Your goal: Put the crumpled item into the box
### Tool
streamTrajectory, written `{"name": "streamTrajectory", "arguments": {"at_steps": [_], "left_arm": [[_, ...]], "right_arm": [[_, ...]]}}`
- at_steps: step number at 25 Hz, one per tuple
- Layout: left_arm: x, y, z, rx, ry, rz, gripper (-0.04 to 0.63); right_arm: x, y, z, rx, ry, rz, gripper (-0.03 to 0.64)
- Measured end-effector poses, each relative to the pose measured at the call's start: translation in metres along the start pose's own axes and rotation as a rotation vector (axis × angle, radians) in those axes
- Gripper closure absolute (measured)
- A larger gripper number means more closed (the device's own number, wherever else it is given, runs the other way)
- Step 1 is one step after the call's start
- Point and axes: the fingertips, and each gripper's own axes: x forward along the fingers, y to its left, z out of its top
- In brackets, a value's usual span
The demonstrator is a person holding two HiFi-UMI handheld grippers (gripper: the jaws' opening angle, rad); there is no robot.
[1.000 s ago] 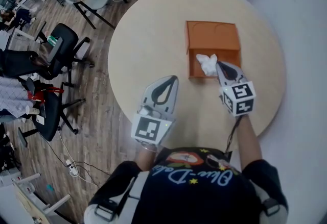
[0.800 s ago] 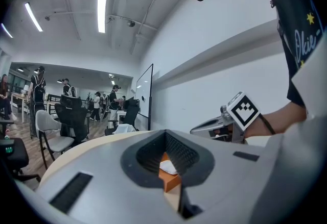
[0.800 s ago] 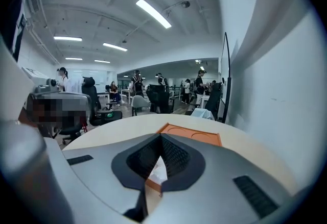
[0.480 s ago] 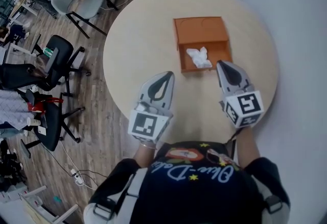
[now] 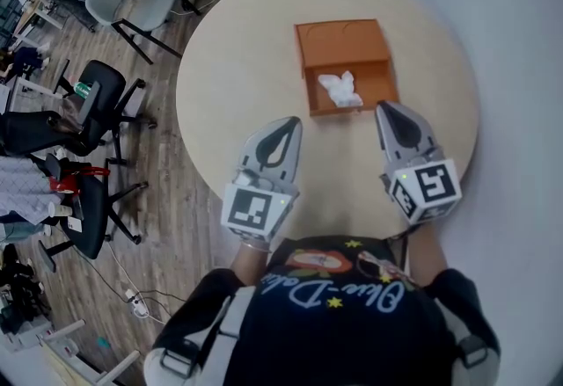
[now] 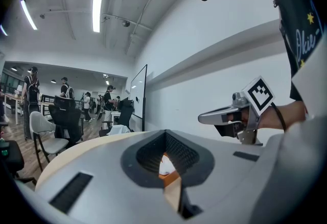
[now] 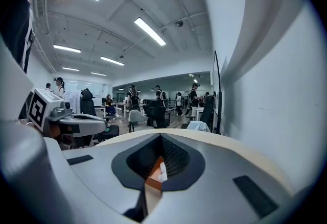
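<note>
White crumpled item [image 5: 339,90] lies in orange box [image 5: 343,41]; left tool [image 5: 286,126] and right tool [image 5: 388,109] closed, empty.

At lower centre of both gripper views, only slivers of the box [image 6: 170,179] and crumpled item [image 6: 165,166] show through the dark opening; the jaws hide the rest. A black chair [image 5: 26,125] is cut by the head view's left edge.

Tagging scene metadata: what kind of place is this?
Probably an open-plan office or lab: swivel office chairs on a wood floor beside the round table, strip ceiling lights, and people standing among desks in the background.
</note>
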Motion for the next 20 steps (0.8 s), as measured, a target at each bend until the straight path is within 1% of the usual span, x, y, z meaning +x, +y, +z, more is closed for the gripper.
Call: {"name": "streamTrajectory", "arguments": {"at_steps": [11, 20], "left_arm": [[0.0016, -0.0032, -0.003, -0.01, 0.0, -0.011, 0.603], [-0.0018, 0.0018, 0.0033, -0.01, -0.005, -0.007, 0.603]], "right_arm": [[-0.0039, 0.0022, 0.0004, 0.0, -0.01, 0.0, 0.617], [-0.0015, 0.0064, 0.0066, -0.008, -0.005, 0.003, 0.617]]}}
